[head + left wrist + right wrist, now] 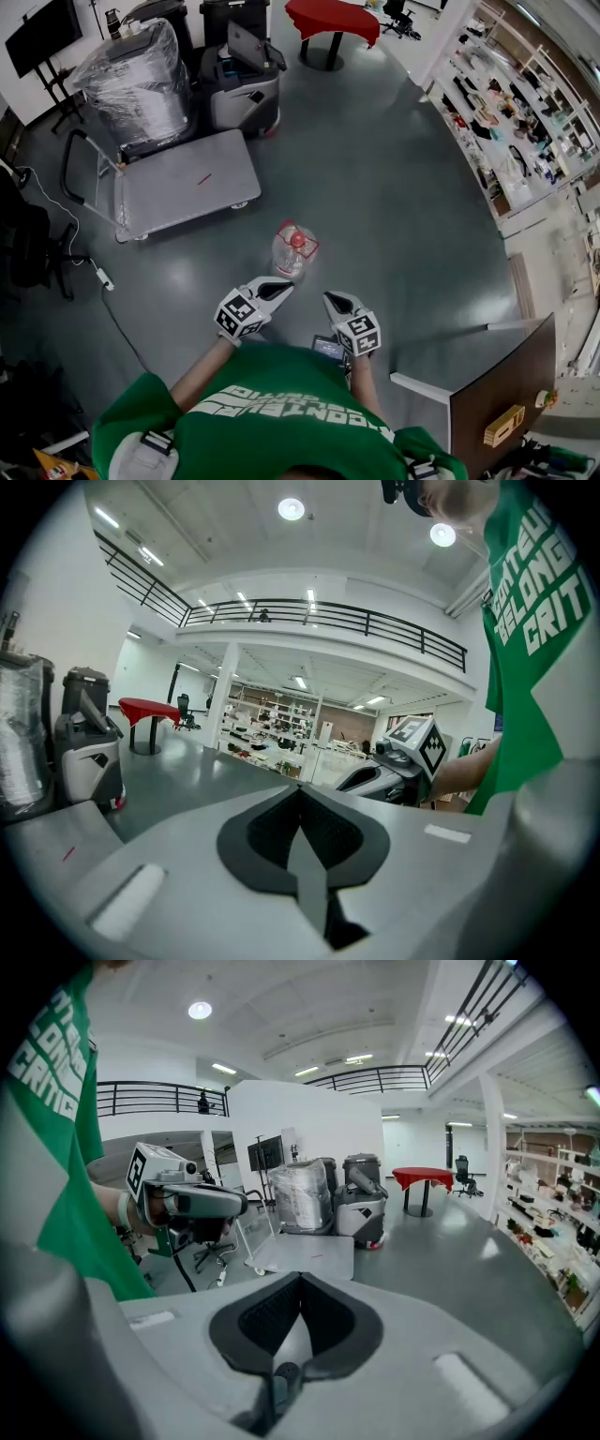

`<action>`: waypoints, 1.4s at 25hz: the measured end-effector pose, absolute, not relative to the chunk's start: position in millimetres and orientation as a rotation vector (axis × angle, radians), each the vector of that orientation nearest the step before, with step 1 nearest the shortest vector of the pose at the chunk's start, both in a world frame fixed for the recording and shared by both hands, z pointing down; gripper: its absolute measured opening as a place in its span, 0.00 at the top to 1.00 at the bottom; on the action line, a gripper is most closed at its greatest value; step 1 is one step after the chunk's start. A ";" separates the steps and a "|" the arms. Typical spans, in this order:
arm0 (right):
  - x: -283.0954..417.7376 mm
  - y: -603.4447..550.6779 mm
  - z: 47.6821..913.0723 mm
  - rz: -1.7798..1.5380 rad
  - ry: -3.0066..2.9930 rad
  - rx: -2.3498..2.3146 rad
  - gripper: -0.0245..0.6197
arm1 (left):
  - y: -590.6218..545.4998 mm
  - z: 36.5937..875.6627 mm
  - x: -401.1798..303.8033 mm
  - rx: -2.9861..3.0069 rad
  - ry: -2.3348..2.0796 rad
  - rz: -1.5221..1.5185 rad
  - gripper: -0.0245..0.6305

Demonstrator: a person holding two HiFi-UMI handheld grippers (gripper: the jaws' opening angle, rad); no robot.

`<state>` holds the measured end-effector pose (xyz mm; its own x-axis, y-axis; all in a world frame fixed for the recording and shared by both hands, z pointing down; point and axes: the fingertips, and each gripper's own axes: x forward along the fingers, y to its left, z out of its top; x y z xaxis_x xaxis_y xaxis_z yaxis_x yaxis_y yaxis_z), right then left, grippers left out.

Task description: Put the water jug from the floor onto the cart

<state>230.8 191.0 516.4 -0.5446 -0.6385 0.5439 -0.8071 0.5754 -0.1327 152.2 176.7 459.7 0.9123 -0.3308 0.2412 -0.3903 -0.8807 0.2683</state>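
The person's green shirt is filling the lower edge of the head view, and both forearms are reaching forward from it. The left tongs and the right tongs are hovering side by side above the grey floor, each clenched shut and gripping nothing. The water jug, clear with a red cap, is standing upright on the floor just ahead of the two tips, nearer the left tongs and touching neither. The cart is standing farther ahead and to the left, well apart from the jug.
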 end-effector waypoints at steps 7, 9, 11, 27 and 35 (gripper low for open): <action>225.3 167.4 517.0 0.531 -2.349 1.177 0.97 | 150.0 459.0 147.5 2.761 -0.507 0.266 0.94; 222.2 161.8 517.7 0.533 -2.348 1.182 0.97 | 144.6 460.2 144.8 2.761 -0.500 0.268 0.94; 220.0 156.4 518.3 0.534 -2.345 1.183 0.97 | 139.6 460.6 142.9 2.762 -0.493 0.268 0.94; 181.3 111.4 517.0 0.520 -2.300 1.180 0.97 | 91.5 464.6 101.8 2.749 -0.461 0.254 0.94; 171.3 102.0 520.5 0.524 -2.247 1.199 0.97 | 74.5 472.6 80.3 2.739 -0.422 0.255 0.94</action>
<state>171.3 102.0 520.5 -0.4624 -0.6362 0.6177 -0.8438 0.5298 -0.0860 80.3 74.5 472.6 0.9392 -0.2568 0.2279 -0.3212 -0.8918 0.3188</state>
